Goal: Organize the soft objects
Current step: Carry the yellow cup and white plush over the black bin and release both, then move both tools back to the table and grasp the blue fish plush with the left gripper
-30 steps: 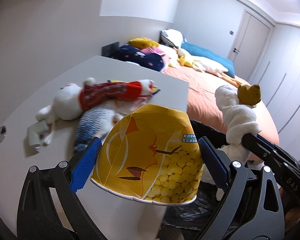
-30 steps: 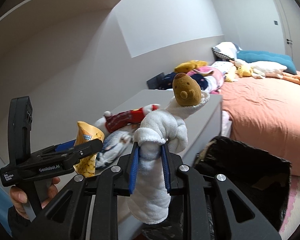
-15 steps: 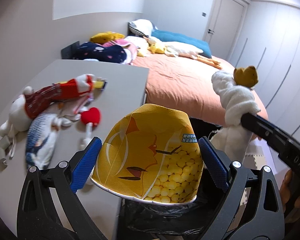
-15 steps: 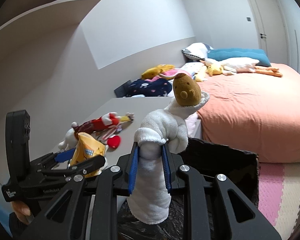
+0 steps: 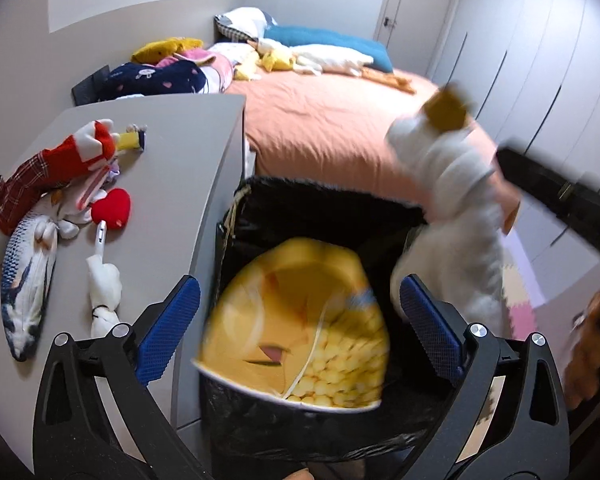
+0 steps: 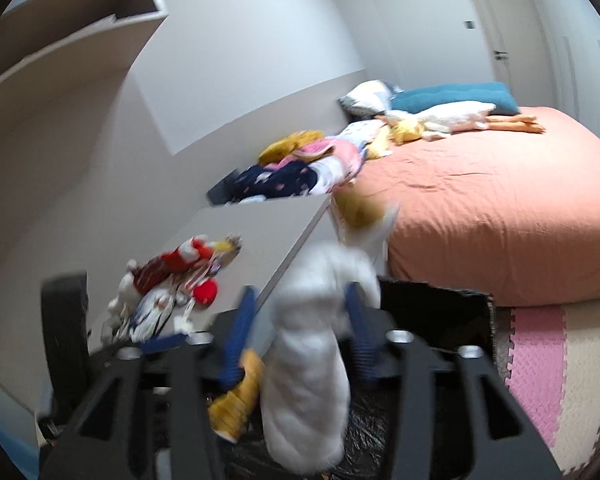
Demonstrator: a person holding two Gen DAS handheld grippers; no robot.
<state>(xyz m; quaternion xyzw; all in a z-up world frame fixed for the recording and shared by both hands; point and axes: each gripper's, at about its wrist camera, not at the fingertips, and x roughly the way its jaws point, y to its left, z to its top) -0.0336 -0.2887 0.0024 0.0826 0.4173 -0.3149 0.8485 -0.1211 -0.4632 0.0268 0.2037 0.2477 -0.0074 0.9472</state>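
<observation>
My left gripper (image 5: 300, 312) stands wide, and the yellow cushion (image 5: 296, 332) hangs blurred between its blue pads, touching neither, over the black-lined bin (image 5: 260, 216) at the middle bottom of my left view. Its wide rim faces me at the bottom and its dome points away toward the bed (image 5: 340, 128).

My right gripper (image 6: 300, 320) is opening; the white plush (image 6: 308, 380) lies between the pads, which no longer press it, above the same bin (image 6: 440, 308). Its long axis runs nearly upright in my right view, brown head (image 6: 360, 212) at the top, leaning slightly right.

To the left of the bin, the grey table (image 5: 172, 176) edges right up against it, carrying a red-dressed doll (image 5: 48, 172), a fish toy (image 5: 24, 280) and a red heart (image 5: 112, 210). Pillows (image 5: 324, 40) lie at the upper centre.
</observation>
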